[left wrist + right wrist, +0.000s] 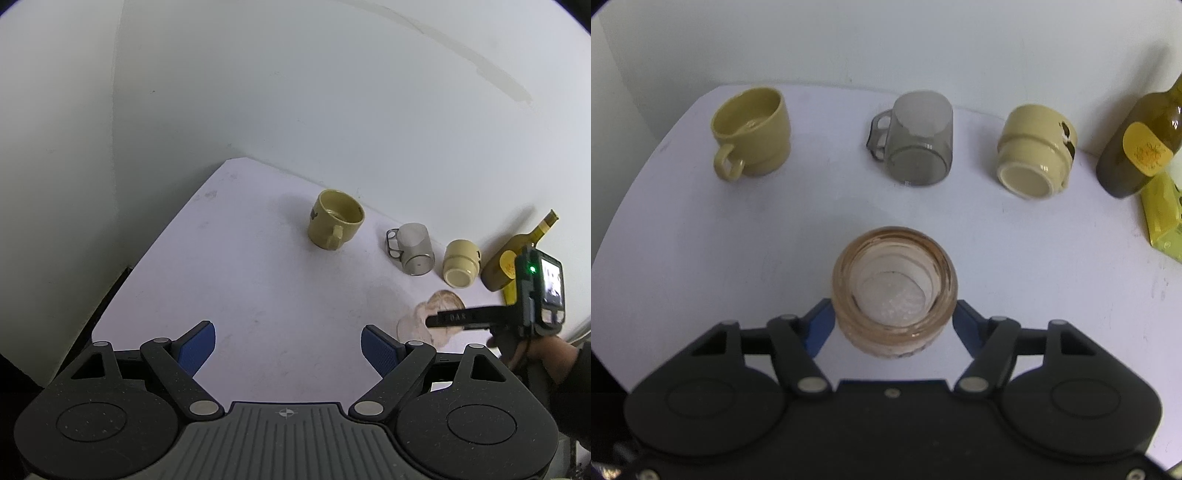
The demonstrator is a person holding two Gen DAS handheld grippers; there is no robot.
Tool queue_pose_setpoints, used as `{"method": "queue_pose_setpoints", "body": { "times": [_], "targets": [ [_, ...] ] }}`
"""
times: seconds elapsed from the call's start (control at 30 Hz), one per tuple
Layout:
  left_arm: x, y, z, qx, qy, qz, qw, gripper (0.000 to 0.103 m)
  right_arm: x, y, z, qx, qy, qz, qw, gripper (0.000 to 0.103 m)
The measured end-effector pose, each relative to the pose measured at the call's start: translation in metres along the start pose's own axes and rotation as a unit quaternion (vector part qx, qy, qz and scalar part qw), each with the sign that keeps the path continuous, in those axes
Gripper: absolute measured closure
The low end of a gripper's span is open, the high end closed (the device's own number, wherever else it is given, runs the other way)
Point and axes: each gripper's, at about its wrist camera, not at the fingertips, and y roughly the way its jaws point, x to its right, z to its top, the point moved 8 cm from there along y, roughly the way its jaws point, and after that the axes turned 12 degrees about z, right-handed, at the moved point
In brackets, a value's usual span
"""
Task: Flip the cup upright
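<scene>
The right tongs (894, 319) hold a ribbed, pinkish clear glass cup (894, 291) at lower centre of the right wrist view, blue pads (822, 323) against both sides; its mouth faces the camera and it looks empty. The left tongs (288, 345) stand wide apart over the white surface (258, 295), holding nothing. Along the top of the frame sit an upright olive mug (751, 131), an upside-down grey transparent mug (916, 142), a cream cup (1034, 160) upside down, and a green glass bottle (1141, 144).
</scene>
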Motion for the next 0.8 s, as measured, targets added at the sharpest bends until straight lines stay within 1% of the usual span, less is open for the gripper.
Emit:
{"method": "queue_pose_setpoints", "body": {
  "times": [0.13, 0.17, 0.2, 0.27, 0.3, 0.37, 0.43, 0.47, 0.5, 0.53, 0.57, 0.6, 0.67, 0.7, 0.73, 0.77, 0.8],
  "targets": [
    [-0.001, 0.000, -0.001, -0.003, -0.001, -0.007, 1.0000, 0.018, -0.001, 0.005, 0.009, 0.002, -0.001, -0.017, 1.000, 0.035],
    [-0.001, -0.001, -0.001, -0.003, 0.000, -0.010, 0.9999, 0.018, -0.001, 0.002, 0.010, 0.003, 0.000, -0.019, 1.000, 0.032],
    [0.000, -0.001, -0.002, -0.005, 0.001, -0.013, 0.9999, 0.017, -0.002, -0.002, 0.011, 0.009, 0.001, -0.021, 1.000, 0.024],
    [0.002, 0.001, -0.002, -0.010, 0.000, -0.020, 0.9997, 0.013, -0.007, -0.022, 0.009, 0.034, 0.005, -0.015, 0.999, 0.020],
    [0.003, 0.004, -0.002, -0.016, -0.003, -0.025, 0.9996, 0.013, -0.008, -0.028, 0.007, 0.037, 0.007, -0.014, 0.999, 0.019],
    [0.006, 0.008, -0.003, -0.030, -0.004, -0.029, 0.9991, 0.012, -0.011, -0.056, -0.002, 0.041, 0.017, -0.011, 0.999, 0.018],
    [0.015, 0.011, -0.002, -0.040, 0.005, -0.035, 0.9986, 0.012, -0.014, -0.085, -0.010, 0.055, 0.029, -0.002, 0.998, 0.013],
    [0.023, 0.011, 0.000, -0.042, 0.013, -0.042, 0.9981, 0.012, -0.015, -0.090, -0.010, 0.056, 0.030, -0.001, 0.998, 0.010],
    [0.029, 0.009, 0.002, -0.041, 0.021, -0.047, 0.9978, 0.008, -0.017, -0.108, -0.014, 0.064, 0.034, 0.002, 0.997, 0.006],
    [0.033, 0.008, 0.004, -0.039, 0.027, -0.049, 0.9977, 0.001, -0.018, -0.124, -0.016, 0.071, 0.036, 0.003, 0.997, 0.003],
    [0.037, 0.008, 0.006, -0.037, 0.030, -0.051, 0.9976, 0.000, -0.019, -0.136, -0.017, 0.078, 0.036, 0.003, 0.996, 0.000],
    [0.050, 0.001, 0.012, -0.029, 0.045, -0.051, 0.9973, 0.000, -0.021, -0.159, -0.019, 0.089, 0.037, 0.005, 0.995, 0.000],
    [0.060, -0.003, 0.014, -0.028, 0.055, -0.051, 0.9968, 0.000, -0.021, -0.182, -0.021, 0.097, 0.040, 0.003, 0.994, 0.000],
    [0.075, -0.010, 0.015, -0.030, 0.067, -0.046, 0.9962, 0.000, -0.021, -0.185, -0.021, 0.098, 0.040, 0.003, 0.994, 0.000],
    [0.079, -0.013, 0.015, -0.030, 0.071, -0.044, 0.9961, 0.000, -0.020, -0.198, -0.023, 0.099, 0.040, 0.000, 0.994, 0.000],
    [0.083, -0.016, 0.014, -0.030, 0.075, -0.041, 0.9959, 0.000, -0.019, -0.199, -0.023, 0.098, 0.040, -0.001, 0.994, 0.000],
    [0.095, -0.023, 0.012, -0.030, 0.087, -0.024, 0.9955, 0.000, -0.018, -0.205, -0.026, 0.095, 0.035, -0.005, 0.995, 0.000]
  ]
}}
